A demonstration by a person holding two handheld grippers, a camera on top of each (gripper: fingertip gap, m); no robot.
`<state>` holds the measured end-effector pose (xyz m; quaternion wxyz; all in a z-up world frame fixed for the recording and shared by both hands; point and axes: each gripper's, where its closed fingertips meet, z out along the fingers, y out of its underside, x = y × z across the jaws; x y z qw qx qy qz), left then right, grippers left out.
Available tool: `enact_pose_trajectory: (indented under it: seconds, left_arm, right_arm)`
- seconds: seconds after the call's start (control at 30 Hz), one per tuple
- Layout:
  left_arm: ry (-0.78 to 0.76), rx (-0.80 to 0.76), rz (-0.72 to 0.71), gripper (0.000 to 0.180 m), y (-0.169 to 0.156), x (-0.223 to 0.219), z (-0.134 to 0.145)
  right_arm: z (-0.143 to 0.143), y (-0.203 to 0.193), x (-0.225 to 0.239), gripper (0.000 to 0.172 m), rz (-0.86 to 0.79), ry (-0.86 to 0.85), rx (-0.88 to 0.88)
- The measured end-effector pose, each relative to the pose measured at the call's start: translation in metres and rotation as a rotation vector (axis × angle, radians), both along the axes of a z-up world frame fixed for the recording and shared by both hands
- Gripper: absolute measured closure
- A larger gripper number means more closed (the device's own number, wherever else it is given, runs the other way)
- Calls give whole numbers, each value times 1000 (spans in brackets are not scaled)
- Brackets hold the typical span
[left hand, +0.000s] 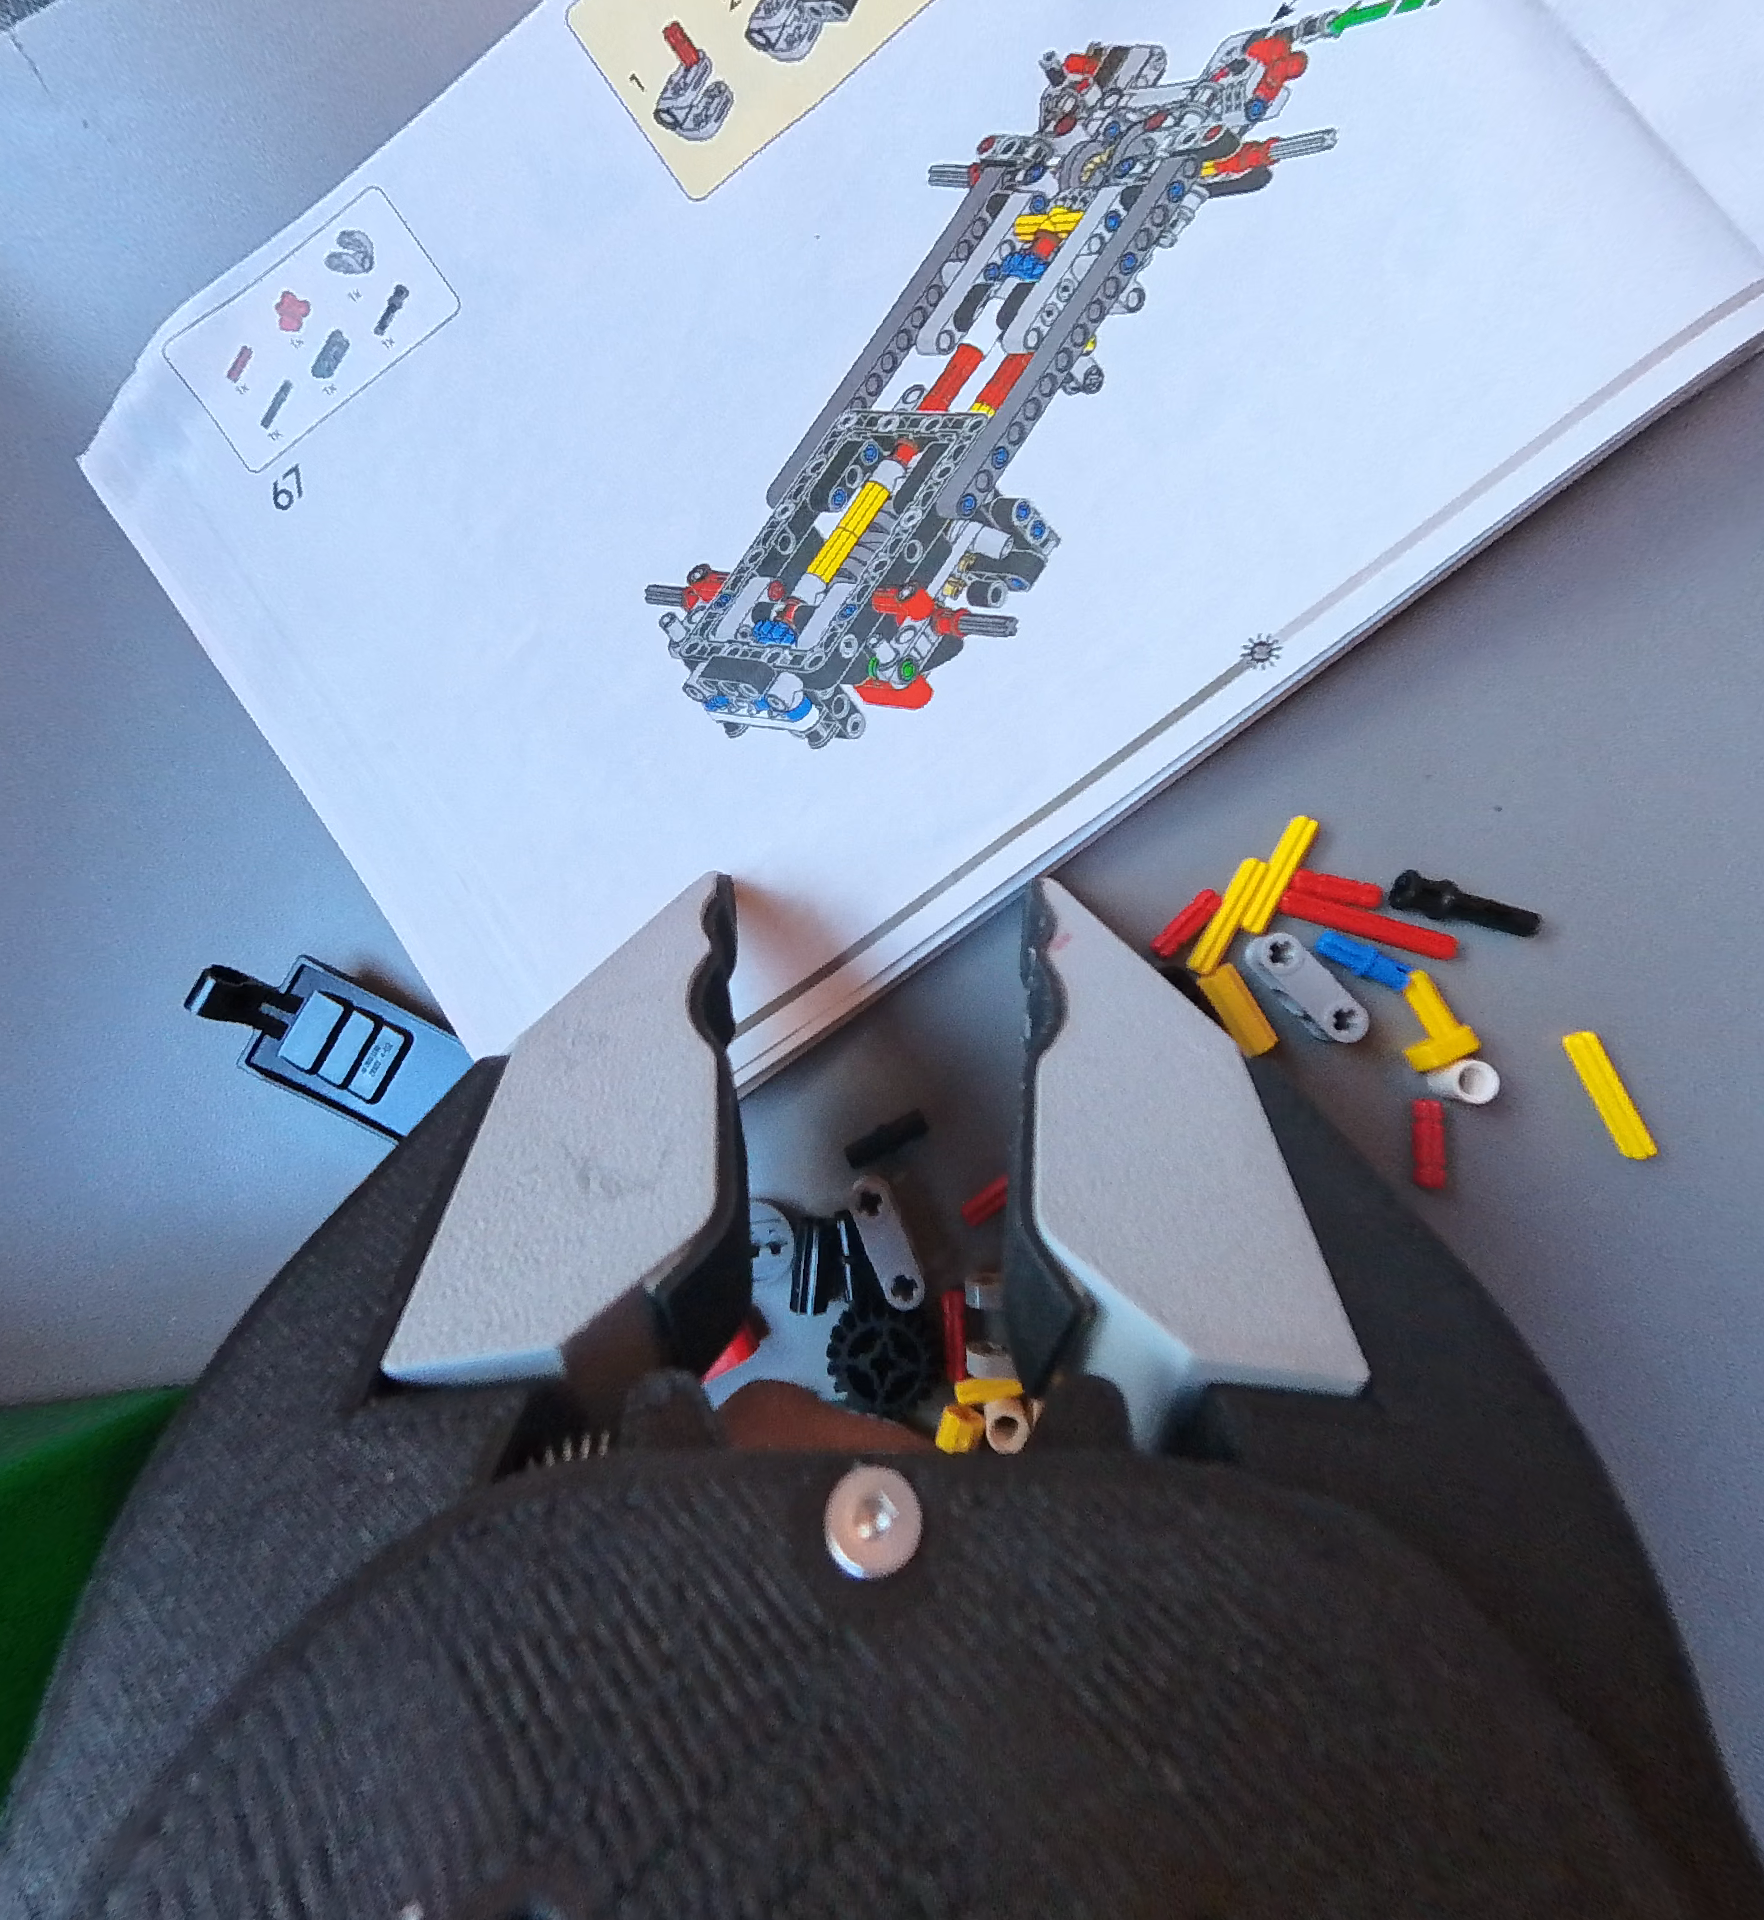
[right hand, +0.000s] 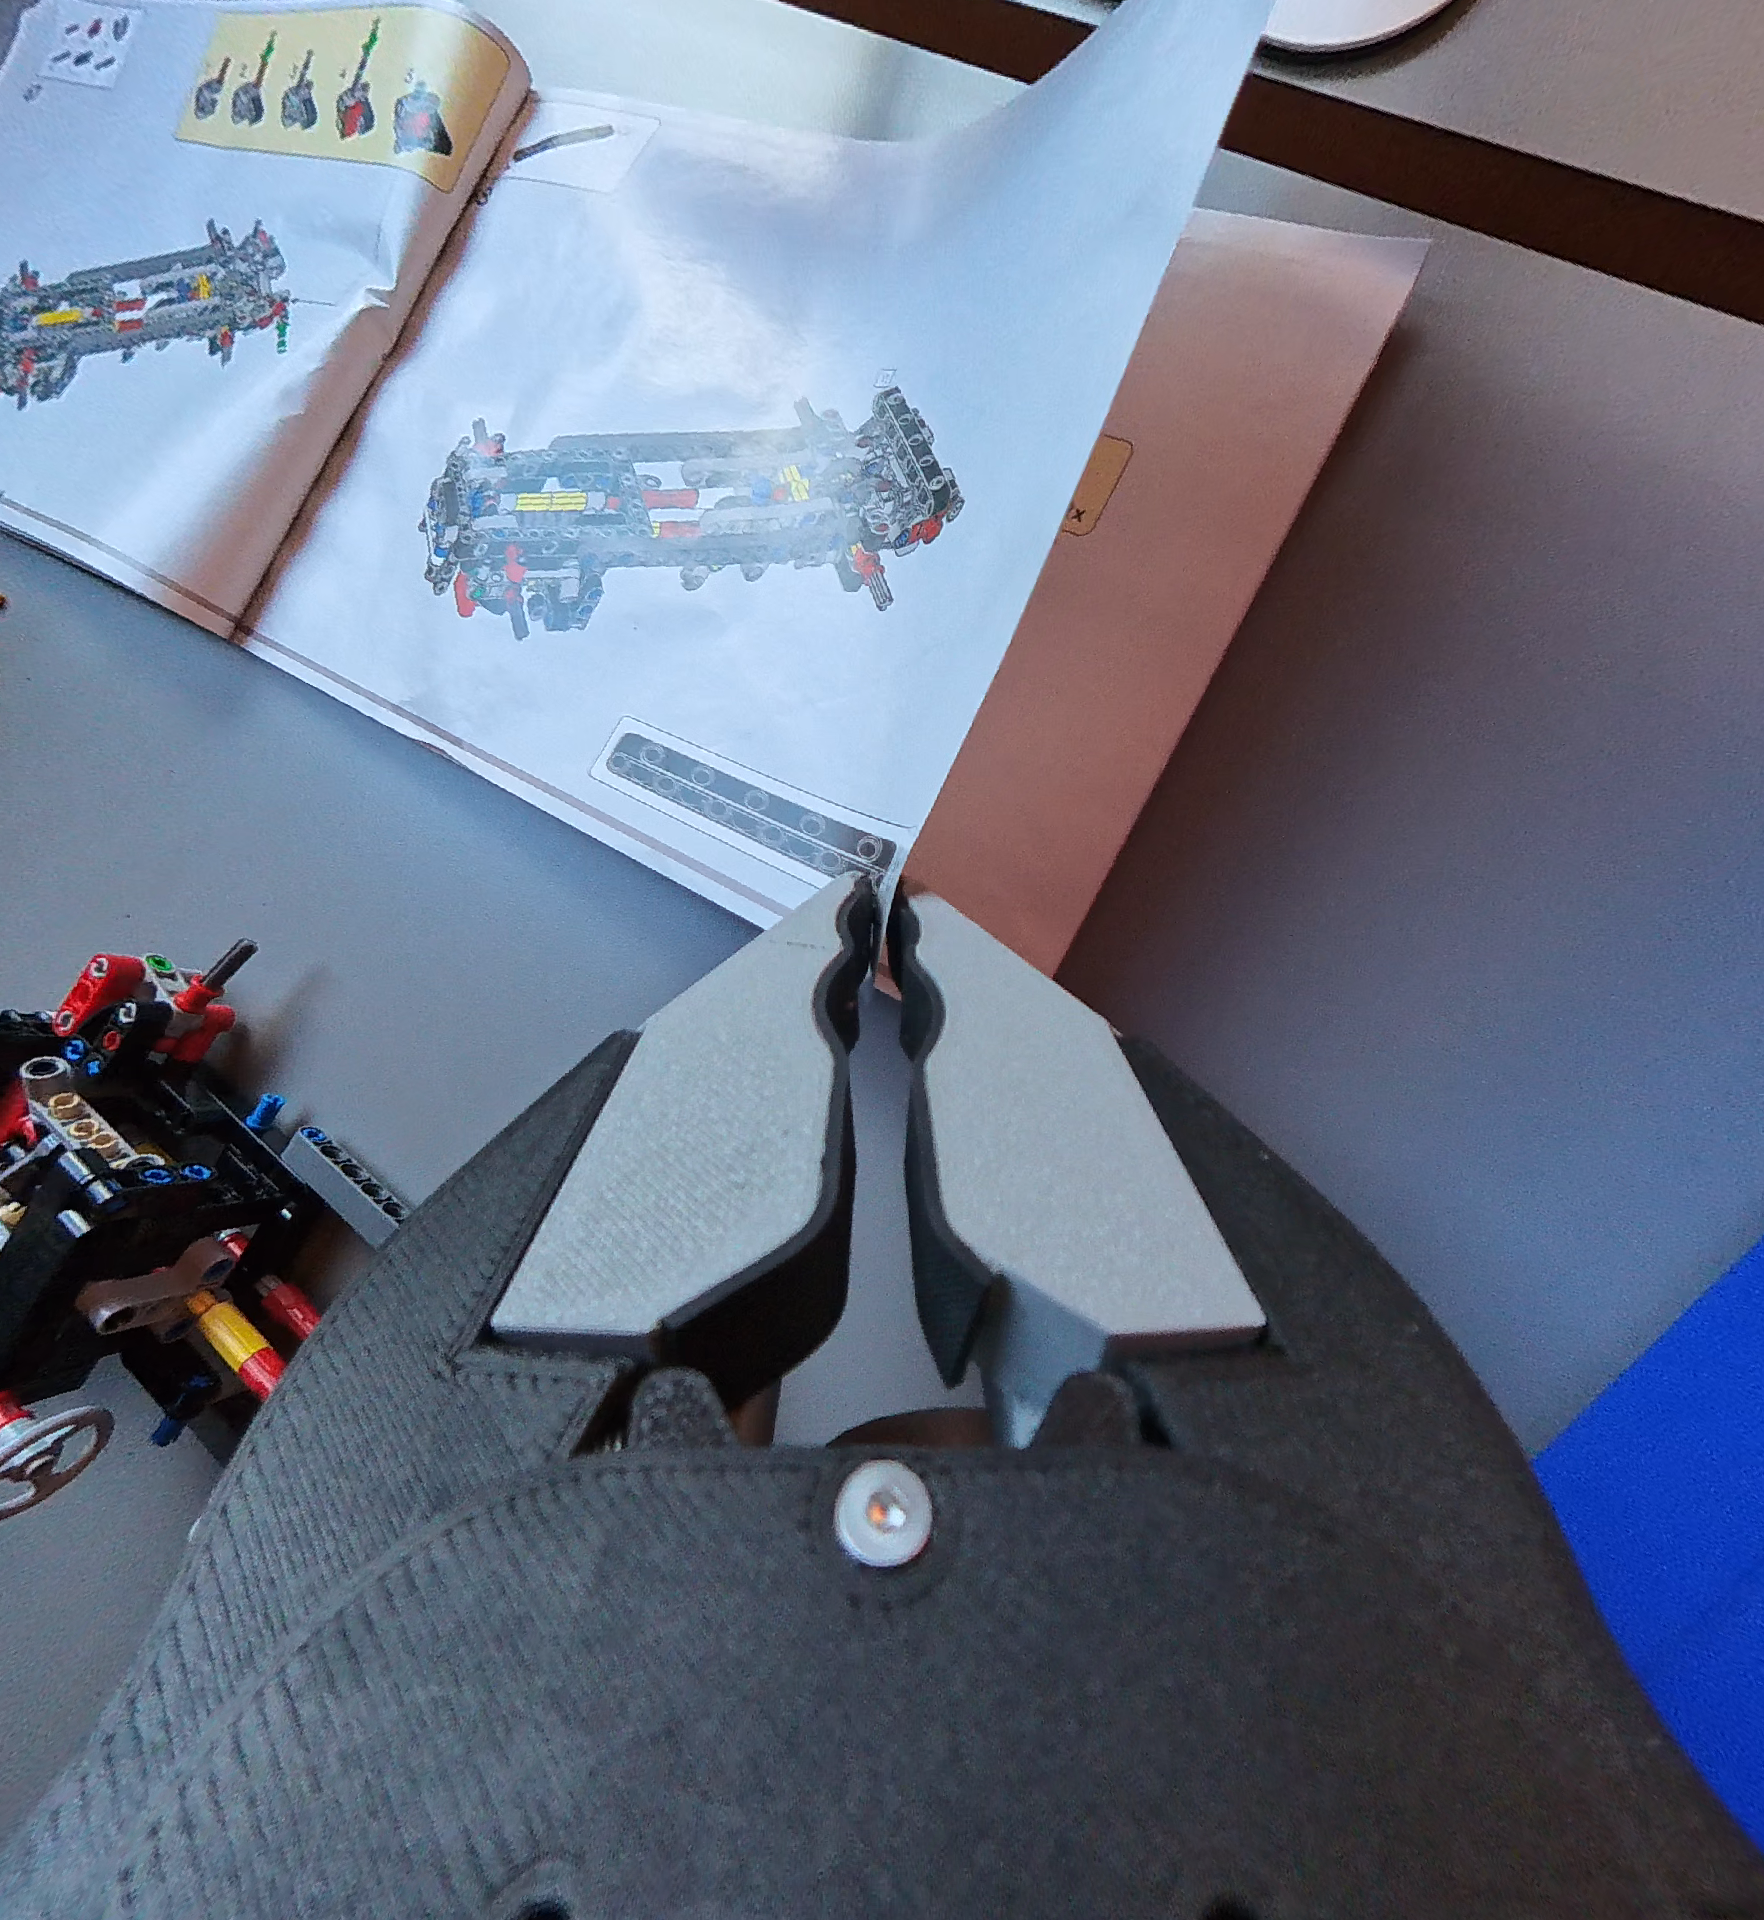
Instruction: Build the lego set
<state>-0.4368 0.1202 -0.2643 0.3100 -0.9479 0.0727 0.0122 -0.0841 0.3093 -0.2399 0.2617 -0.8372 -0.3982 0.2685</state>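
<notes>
Left wrist view: left gripper is spread wide with nothing in it, over the instruction booklet's lower edge, loose pins and axles just right.

Right wrist view: right gripper is clamped on the corner of a lifted page, half-built model off to the left.

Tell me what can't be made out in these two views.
- Left wrist view: gripper body hides part of the loose parts pile.
- Left wrist view: the grey tag is partly covered.
- Right wrist view: the lifted page hides the page beneath.
- Right wrist view: the frame's left edge cuts off the brick model.
</notes>
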Motion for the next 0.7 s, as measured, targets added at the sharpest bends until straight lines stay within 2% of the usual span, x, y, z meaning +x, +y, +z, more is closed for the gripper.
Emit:
enact_pose_trajectory:
  seconds: [0.7]
  left_arm:
    - [40, -8, -4, 125, 2, -1, 3]
  right_arm:
    - [3, 0, -2, 172, -3, 8, 0]
